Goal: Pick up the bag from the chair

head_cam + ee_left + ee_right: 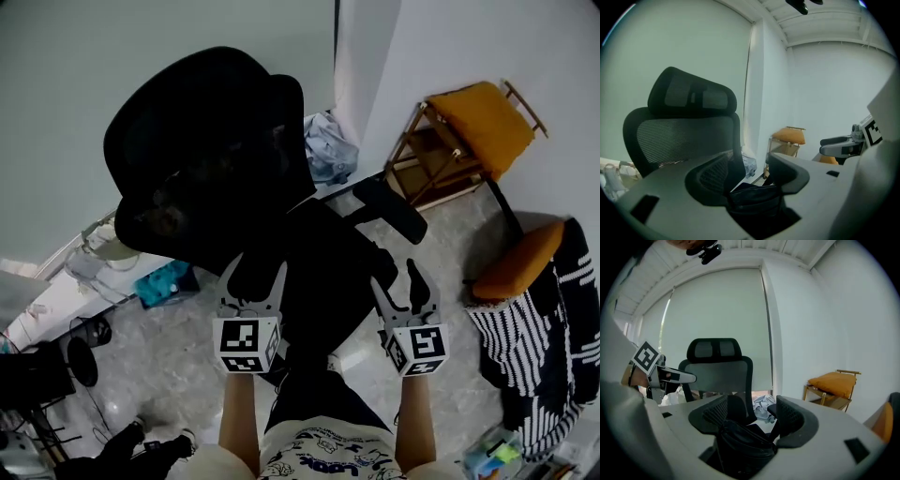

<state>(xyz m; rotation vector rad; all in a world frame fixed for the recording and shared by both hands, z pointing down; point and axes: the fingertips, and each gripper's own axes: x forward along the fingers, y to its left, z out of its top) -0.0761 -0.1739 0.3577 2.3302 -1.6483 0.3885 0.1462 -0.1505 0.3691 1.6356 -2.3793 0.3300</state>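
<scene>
Left gripper (255,272) and right gripper (396,281) gape over bag (740,441), chair armrest (389,208) near.

A soft, black bag (740,441) sat rumpled on the seat of the black, mesh-backed office chair (206,141), hard to tell from the dark upholstery.

Orange-cushioned wooden stool (469,131); crumpled pale-blue cloth (328,145) left of it; striped fabric (534,347) nearer.
</scene>
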